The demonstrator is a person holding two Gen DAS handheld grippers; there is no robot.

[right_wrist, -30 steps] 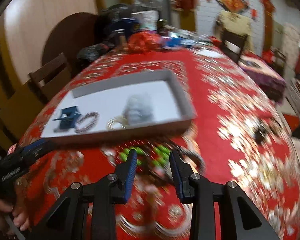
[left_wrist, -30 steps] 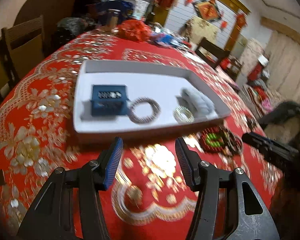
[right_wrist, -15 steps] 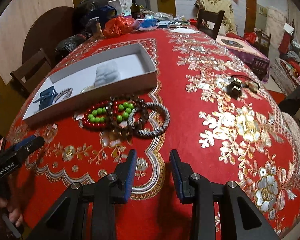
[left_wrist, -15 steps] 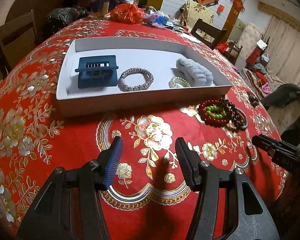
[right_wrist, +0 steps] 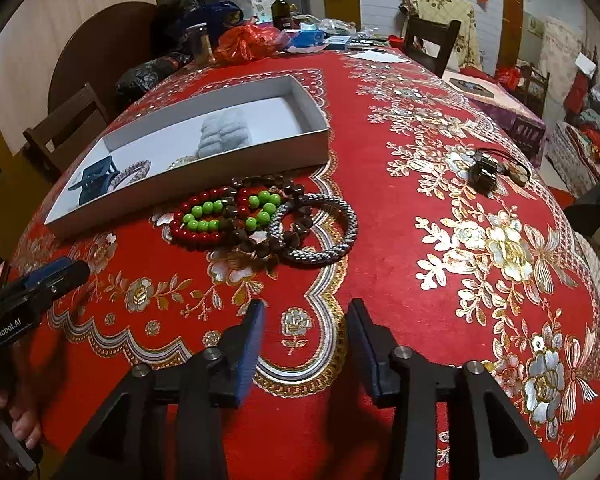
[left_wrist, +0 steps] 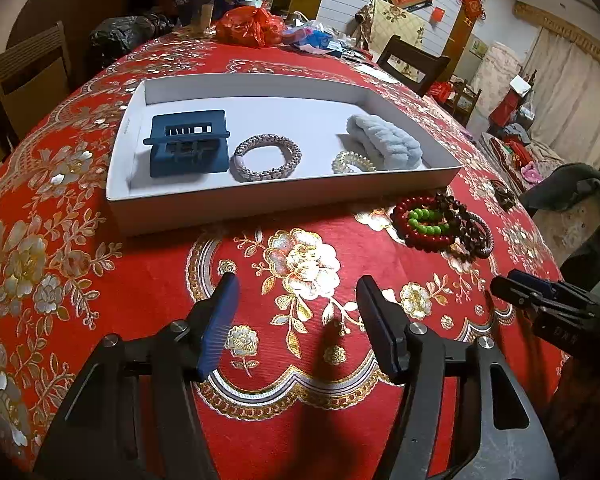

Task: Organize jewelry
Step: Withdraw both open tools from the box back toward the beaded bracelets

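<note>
Shallow white tray (left_wrist: 284, 196) on a red tablecloth (left_wrist: 148, 264) with gold and silver flowers. Tray contents, seen from the left wrist: blue hair claw clip (left_wrist: 186, 144) at the left; grey beaded bracelet (left_wrist: 267, 157) just beside it; clear coiled hair tie (left_wrist: 354, 163) touching a pale blue plush scrunchie (left_wrist: 384, 142) at the right. Outside the tray, near its front right corner: heap of overlapping bracelets on the cloth, comprising a red bead bracelet (right_wrist: 192, 229), green bead bracelet (right_wrist: 208, 213), dark brown bead strand (right_wrist: 260, 240) and grey woven bangle (right_wrist: 320, 228). Well apart to the right: small dark trinket (right_wrist: 486, 168). Left gripper (left_wrist: 296, 296): over bare cloth, jaws opening, nothing between them. Right gripper (right_wrist: 305, 322): over bare cloth short of the heap, jaws opening, nothing held.
</note>
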